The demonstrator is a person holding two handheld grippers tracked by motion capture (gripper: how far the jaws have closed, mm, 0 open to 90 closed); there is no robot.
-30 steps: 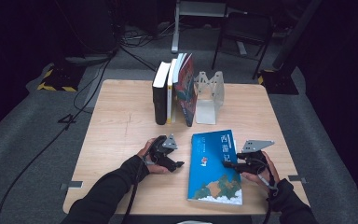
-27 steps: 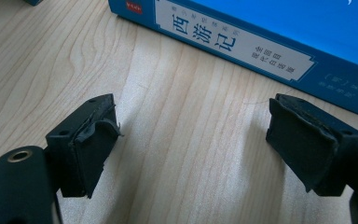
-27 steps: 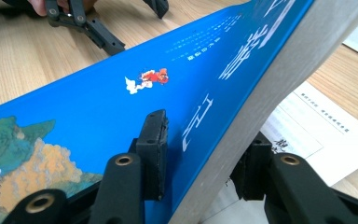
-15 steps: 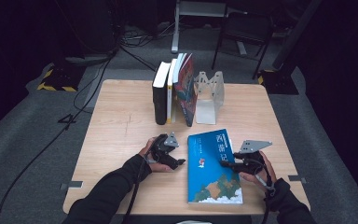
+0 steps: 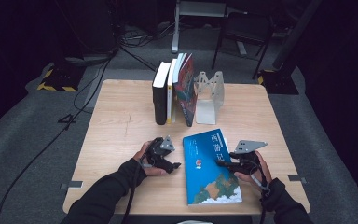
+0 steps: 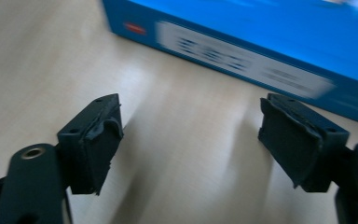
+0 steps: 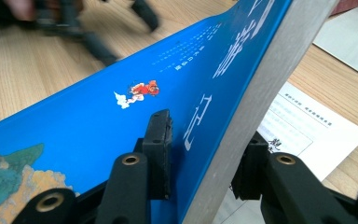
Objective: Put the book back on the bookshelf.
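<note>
Where the right tool [image 7: 203, 154] grips, the blue book [image 7: 121, 121] hides one pad.

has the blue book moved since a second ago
Yes. In the high view the blue book, clamped at its right edge by the right gripper, has slid left, away from the table's right edge, toward the left gripper.

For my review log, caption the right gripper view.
Right gripper clamps the blue book by its page edge, lifted above a white sheet.
</note>
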